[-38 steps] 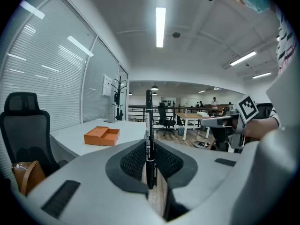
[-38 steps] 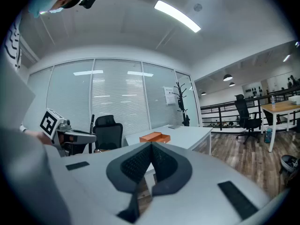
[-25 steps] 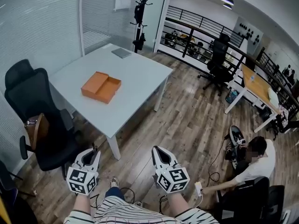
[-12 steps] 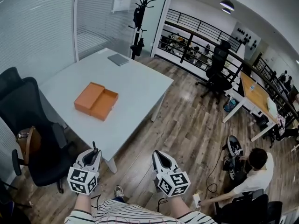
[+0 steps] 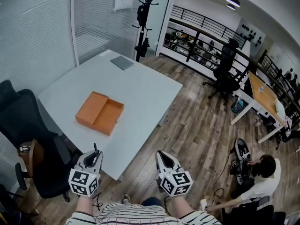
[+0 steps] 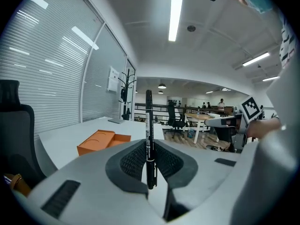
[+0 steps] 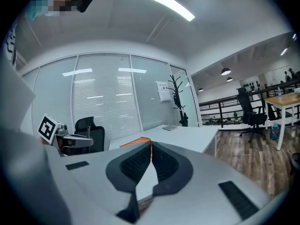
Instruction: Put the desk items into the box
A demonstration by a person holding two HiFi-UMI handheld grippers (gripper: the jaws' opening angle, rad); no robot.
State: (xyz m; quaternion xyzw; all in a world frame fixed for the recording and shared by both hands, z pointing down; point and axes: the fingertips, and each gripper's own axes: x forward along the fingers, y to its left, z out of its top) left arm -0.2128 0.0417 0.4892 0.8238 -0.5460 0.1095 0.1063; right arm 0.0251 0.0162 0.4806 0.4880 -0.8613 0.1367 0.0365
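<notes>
An open-plan office: white desk (image 5: 140, 88), black swivel chair (image 5: 227, 73), blinded glass partitions (image 5: 37, 41), coat stand (image 5: 143, 18).

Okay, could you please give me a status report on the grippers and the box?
Left gripper shut on black pen, upright. Right gripper shut, empty. Orange box open on white table, ahead. Black office chair left of table, off the path.

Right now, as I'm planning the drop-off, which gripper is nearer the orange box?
Left. The left gripper, shut on a black pen, is at the table's near edge below the orange box; the right gripper sits farther right, over the floor.
</notes>
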